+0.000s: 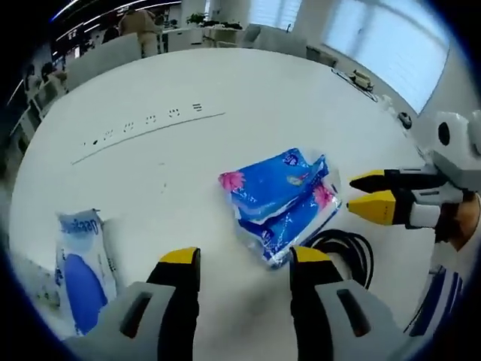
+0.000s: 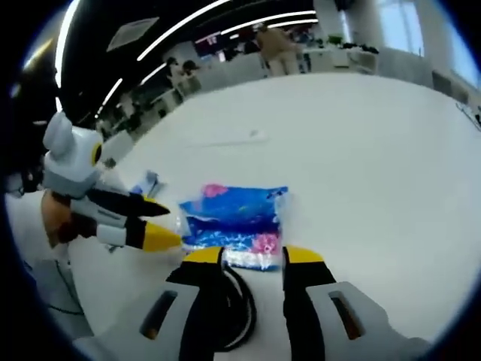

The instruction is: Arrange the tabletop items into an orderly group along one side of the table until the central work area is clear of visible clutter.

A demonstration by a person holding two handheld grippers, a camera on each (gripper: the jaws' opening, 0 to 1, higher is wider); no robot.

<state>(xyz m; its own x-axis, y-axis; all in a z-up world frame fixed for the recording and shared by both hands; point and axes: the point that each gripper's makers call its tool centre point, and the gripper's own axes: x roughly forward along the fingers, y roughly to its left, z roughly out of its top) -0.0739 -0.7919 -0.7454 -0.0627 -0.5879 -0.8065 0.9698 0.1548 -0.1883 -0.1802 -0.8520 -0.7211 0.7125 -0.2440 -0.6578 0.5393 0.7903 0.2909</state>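
In the left gripper view your left gripper (image 1: 244, 256) rises from the bottom of the frame with its yellow-tipped jaws spread wide and nothing between them. Just above the gap, at frame centre, lies the blue tissue pack (image 1: 282, 201), tilted, with pink flowers on its wrapper. Your right gripper (image 1: 359, 194) comes in from the right edge; its two yellow tips stand slightly apart, close to the pack's right corner, though you cannot tell from here whether they touch it. A black cable (image 1: 353, 252) loops at the lower right, just beside the pack. At the lower left a second packet (image 1: 83, 271), white and blue, lies well apart from the first.

Count two packets, one cable loop, two grippers. The white table (image 1: 225, 90) runs bare through the whole upper half of the frame to its curved far rim, so there is open room above the pack.

In the right gripper view your right gripper (image 2: 252, 256) is likewise open and empty, the tissue pack (image 2: 234, 216) just above its tips and the cable (image 2: 237, 308) between the jaws below. The left gripper (image 2: 161, 222) enters from the left beside the pack. The table's right half is open surface.
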